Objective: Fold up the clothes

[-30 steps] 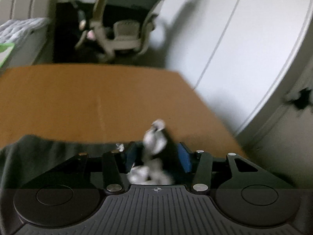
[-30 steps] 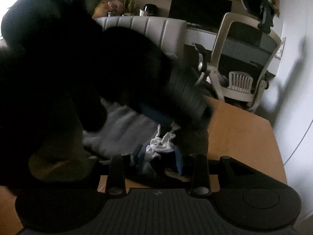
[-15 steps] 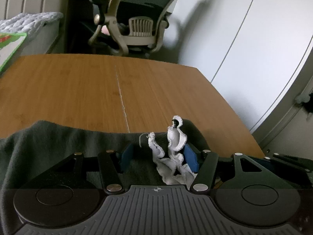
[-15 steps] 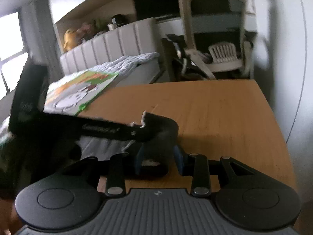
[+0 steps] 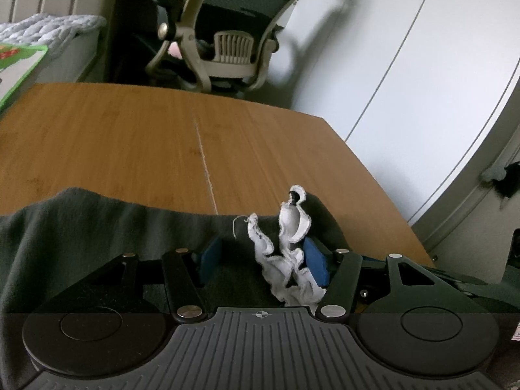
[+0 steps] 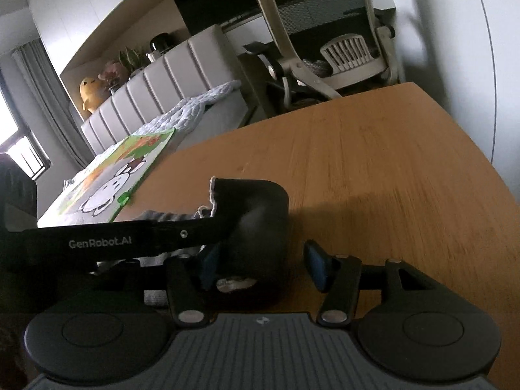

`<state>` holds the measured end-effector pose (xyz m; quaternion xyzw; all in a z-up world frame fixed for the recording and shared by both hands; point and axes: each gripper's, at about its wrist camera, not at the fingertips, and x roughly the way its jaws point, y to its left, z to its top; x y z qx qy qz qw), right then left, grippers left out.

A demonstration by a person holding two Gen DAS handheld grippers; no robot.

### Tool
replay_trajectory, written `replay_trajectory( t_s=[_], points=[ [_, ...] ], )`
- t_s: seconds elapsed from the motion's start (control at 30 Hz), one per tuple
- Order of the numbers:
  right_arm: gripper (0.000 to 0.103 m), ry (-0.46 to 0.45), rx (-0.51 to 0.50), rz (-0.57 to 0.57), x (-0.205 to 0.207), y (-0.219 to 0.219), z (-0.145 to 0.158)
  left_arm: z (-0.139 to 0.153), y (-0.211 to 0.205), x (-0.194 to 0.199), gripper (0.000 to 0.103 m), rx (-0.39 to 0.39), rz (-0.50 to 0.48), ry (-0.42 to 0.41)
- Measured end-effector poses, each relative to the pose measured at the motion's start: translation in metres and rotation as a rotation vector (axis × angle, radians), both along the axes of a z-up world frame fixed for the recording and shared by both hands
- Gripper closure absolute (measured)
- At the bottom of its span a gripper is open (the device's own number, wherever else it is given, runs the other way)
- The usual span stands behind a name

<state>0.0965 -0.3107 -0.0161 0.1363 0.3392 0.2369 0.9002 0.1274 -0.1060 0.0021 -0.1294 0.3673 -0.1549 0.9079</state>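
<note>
Both grippers stand released over the wooden table. The left gripper straddles the dark garment and its white-edged fold. The right gripper brackets a dark curled corner.

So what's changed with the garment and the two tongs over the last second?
Both tongs opened: the left tongs and right tongs had pinched the dark garment and its white seam edge and let go, so the cloth lies slack on the wooden table. The office chair stayed put.
</note>
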Motion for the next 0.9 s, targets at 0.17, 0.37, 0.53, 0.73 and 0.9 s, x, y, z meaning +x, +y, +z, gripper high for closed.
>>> replay_trajectory(
  t_s=[0.17, 0.37, 0.53, 0.73, 0.9],
  points=[
    [0.064, -0.062, -0.066, 0.042, -0.009, 0.011, 0.005, 0.0, 0.005, -0.004, 0.04, -0.027, 0.005, -0.001],
    [0.066, -0.136, -0.188, 0.09, -0.018, 0.024, 0.013, 0.008, 0.013, -0.019, 0.031, -0.051, 0.034, 0.008],
    [0.066, -0.259, -0.417, 0.13, -0.032, 0.058, 0.024, 0.022, 0.022, -0.029, 0.035, -0.094, 0.024, -0.03],
    [0.065, -0.434, -0.694, 0.189, -0.059, 0.107, 0.022, 0.032, 0.028, -0.031, 0.041, -0.111, 0.023, -0.049],
    [0.063, -0.511, -0.771, 0.261, -0.074, 0.131, 0.016, 0.03, 0.034, -0.031, 0.041, -0.111, 0.039, -0.038]
  ],
)
